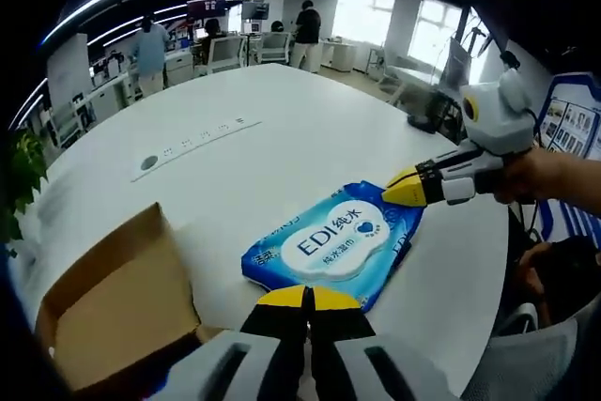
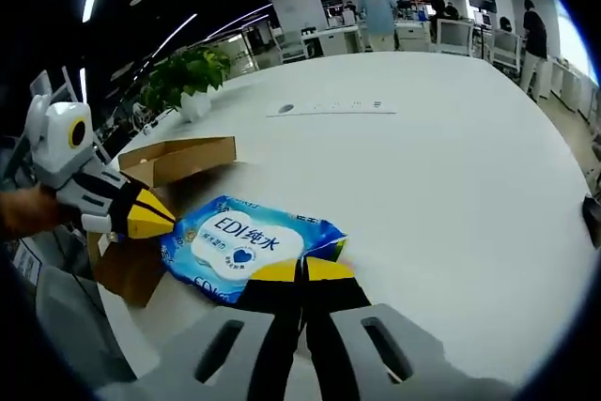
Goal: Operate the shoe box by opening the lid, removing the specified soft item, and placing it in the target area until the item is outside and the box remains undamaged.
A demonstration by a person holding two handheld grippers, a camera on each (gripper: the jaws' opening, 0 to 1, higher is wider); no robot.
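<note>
White table (image 1: 310, 129) w/ a flush power strip (image 1: 195, 144) set in its top. Potted plant (image 2: 191, 75) at table edge. People stand by desks in bkgd.

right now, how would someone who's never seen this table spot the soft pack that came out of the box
Start at the big white table, then the open brown cardboard box at its near edge. Beside the box, flat on the tabletop, lies the wipes pack, between the left gripper and right gripper. It is the one glossy blue thing there, with a white label panel.
</note>
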